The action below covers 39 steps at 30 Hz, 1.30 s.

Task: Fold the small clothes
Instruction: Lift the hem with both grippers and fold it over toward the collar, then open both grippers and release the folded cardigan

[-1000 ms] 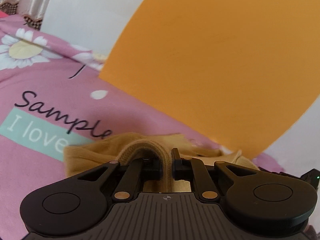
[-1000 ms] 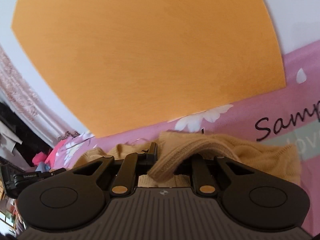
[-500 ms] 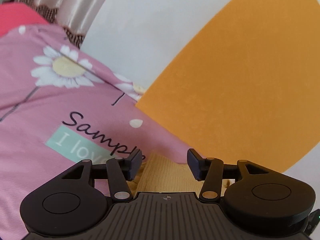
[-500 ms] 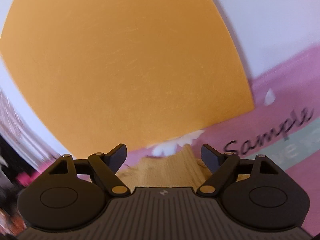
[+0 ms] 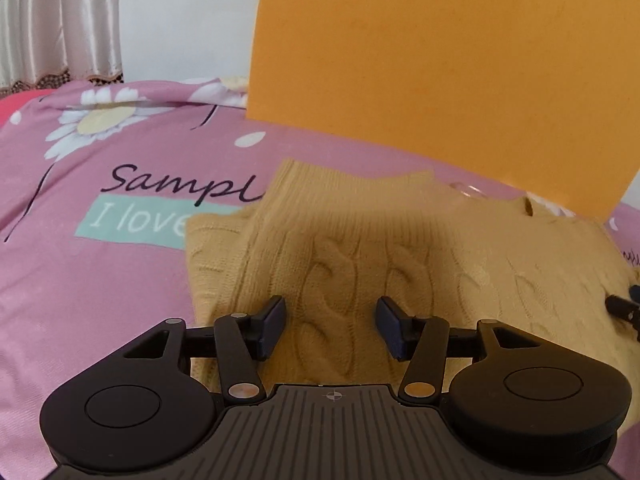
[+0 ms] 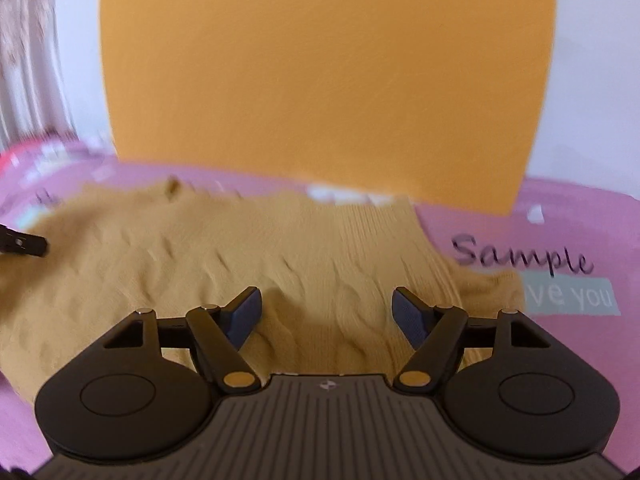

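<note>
A mustard-yellow cable-knit sweater (image 5: 400, 256) lies on the pink bed sheet (image 5: 100, 280), with a ribbed-edged part (image 5: 304, 188) folded over its body. My left gripper (image 5: 332, 326) hovers just over the near left part of the knit, open, with nothing pinched. The right gripper (image 6: 328, 316) is over the near right part of the sweater (image 6: 200, 256). Its jaws stand wide but are closing a little, and only the flat knit lies below them. Each view catches the other gripper's black tip (image 5: 624, 308) (image 6: 24, 244) at its edge.
The sheet carries daisy prints (image 5: 100, 120) and a "Sample / I love you" label (image 5: 136, 220) (image 6: 568, 296). A big orange panel (image 5: 460, 60) stands behind the bed against a white wall. A curtain (image 5: 60, 20) hangs at the far left.
A second ago both grippers were shut on ribbed edges of the sweater. They let go, opened wide and drew back, and the folded sweater now lies flat on the sheet.
</note>
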Each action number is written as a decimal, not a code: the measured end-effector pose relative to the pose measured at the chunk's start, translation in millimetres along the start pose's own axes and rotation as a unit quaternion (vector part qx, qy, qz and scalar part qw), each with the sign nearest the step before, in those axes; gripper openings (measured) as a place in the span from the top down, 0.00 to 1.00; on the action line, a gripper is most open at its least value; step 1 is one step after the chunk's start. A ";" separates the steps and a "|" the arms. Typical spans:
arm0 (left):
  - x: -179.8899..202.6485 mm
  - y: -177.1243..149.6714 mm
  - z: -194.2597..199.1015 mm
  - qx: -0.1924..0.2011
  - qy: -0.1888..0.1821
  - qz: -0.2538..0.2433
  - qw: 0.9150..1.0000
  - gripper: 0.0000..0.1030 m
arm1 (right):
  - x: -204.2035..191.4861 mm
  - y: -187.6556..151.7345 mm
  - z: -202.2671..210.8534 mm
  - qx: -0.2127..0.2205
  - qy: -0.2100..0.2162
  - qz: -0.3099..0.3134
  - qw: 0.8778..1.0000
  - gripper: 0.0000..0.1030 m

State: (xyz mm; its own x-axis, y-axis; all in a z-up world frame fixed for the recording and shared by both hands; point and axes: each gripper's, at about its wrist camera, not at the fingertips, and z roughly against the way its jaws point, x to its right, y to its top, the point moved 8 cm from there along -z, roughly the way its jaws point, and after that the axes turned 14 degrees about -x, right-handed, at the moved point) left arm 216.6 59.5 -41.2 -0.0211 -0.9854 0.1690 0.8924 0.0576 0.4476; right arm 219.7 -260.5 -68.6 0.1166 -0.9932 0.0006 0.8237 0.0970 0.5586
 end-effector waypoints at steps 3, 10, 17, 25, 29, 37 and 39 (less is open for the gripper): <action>-3.4 -2.3 6.8 0.007 0.023 -0.005 1.000 0.00 | 11.4 -1.2 -3.0 -0.001 -0.011 -0.016 1.000 0.24; -9.0 -10.1 28.5 0.021 0.074 -0.015 0.997 0.00 | 15.4 -9.9 4.4 -0.002 -0.048 -0.018 0.999 0.20; -20.8 -27.5 44.4 0.017 0.106 0.000 0.994 0.00 | 22.4 -20.6 16.7 -0.008 -0.059 -0.029 0.998 0.20; -19.1 -50.4 64.1 0.016 0.122 0.013 0.992 0.00 | 22.2 -30.6 27.6 -0.007 -0.070 -0.029 0.997 0.20; -8.5 -66.8 67.9 0.004 0.122 0.016 0.992 0.00 | 21.9 -35.2 33.0 -0.007 -0.071 -0.029 0.997 0.20; 24.5 -103.2 64.9 -0.034 0.109 0.023 0.993 0.00 | 30.5 -55.2 41.4 -0.006 -0.057 -0.050 0.997 0.19; 31.8 -109.4 62.8 -0.038 0.101 0.027 0.994 0.00 | 36.9 -62.1 43.0 -0.006 -0.043 -0.069 0.997 0.18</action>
State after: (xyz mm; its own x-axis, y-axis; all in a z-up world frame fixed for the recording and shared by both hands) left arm 90.1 31.9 -29.6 0.1117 -0.9937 0.0081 0.9216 0.1066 0.3733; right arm 149.0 -305.9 -67.6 -0.0466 -0.9989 -0.0042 0.8350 -0.0412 0.5487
